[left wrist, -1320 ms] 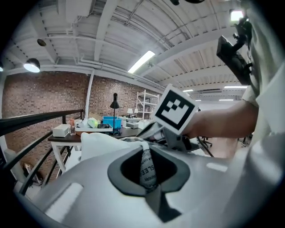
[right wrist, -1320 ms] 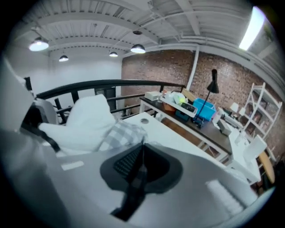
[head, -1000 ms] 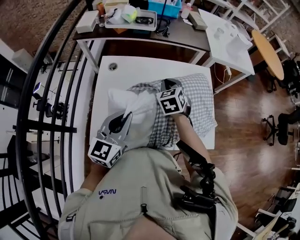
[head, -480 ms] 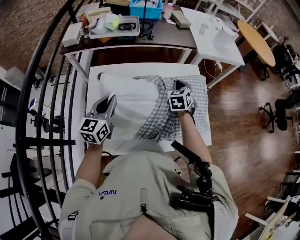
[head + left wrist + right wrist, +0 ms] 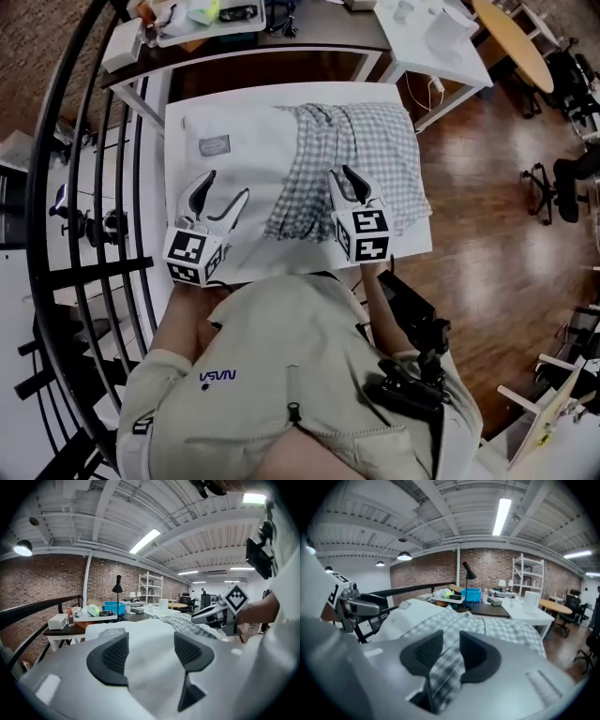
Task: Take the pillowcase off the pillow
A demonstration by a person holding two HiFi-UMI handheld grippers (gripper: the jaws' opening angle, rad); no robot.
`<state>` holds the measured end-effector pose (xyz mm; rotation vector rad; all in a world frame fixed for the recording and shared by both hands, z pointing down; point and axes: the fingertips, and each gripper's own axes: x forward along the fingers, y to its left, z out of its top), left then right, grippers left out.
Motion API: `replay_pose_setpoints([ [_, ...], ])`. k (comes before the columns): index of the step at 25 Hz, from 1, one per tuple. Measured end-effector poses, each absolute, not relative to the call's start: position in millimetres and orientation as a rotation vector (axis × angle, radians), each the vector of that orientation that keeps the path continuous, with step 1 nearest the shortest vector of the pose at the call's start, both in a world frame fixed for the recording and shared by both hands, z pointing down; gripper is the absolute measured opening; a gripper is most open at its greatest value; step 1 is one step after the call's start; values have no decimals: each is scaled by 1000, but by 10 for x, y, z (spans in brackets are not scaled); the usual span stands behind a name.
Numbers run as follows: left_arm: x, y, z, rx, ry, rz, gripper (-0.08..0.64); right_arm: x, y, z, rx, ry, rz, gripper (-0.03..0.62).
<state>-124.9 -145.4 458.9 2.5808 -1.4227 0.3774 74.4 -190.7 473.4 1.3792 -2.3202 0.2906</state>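
At six o'clock on the table [image 5: 174, 127], we're mid-strip — left gripper [image 5: 227, 185] and right gripper [image 5: 343, 172] have just been opening, pillowcase [image 5: 366, 159] slack between the right's jaws. Next we're probably regripping and pulling toward three o'clock.

A: What differs from a second ago?
B: The pillow [image 5: 234, 169] now lies flat on the table [image 5: 281, 94] instead of raised, and more of it is out of the checked pillowcase [image 5: 370, 155].
A: And the grippers?
B: Both have just been opening. The left gripper [image 5: 227, 184] is over bare pillow, and the right gripper [image 5: 343, 174] is loose around pillowcase cloth.
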Motion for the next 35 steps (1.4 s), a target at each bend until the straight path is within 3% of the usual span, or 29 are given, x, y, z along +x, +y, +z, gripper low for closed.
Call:
replay_pose_setpoints([
  [10, -911, -919, 5606, 2531, -1170, 830, 293, 293, -708, 5301, 1189, -2304, 508, 141],
  [16, -829, -990, 5764, 2526, -1165, 859, 152, -22, -591, 5542, 1045, -2269, 489, 184],
  [20, -735, -979, 5671, 2551, -1158, 801, 15, -166, -624, 5850, 1000, -2193, 424, 189],
  [21, -729, -973, 5634, 2552, -1158, 776, 14, -171, -659, 5907, 1008, -2168, 386, 186],
  [26, -821, -1012, 5214, 2509, -1198, 469, 14, -8, -792, 5801, 1125, -2124, 230, 29],
  [35, -1365, -1429, 4360, 2431, -1281, 31, 12, 1097, -1242, 4891, 1584, -1947, -55, 20],
])
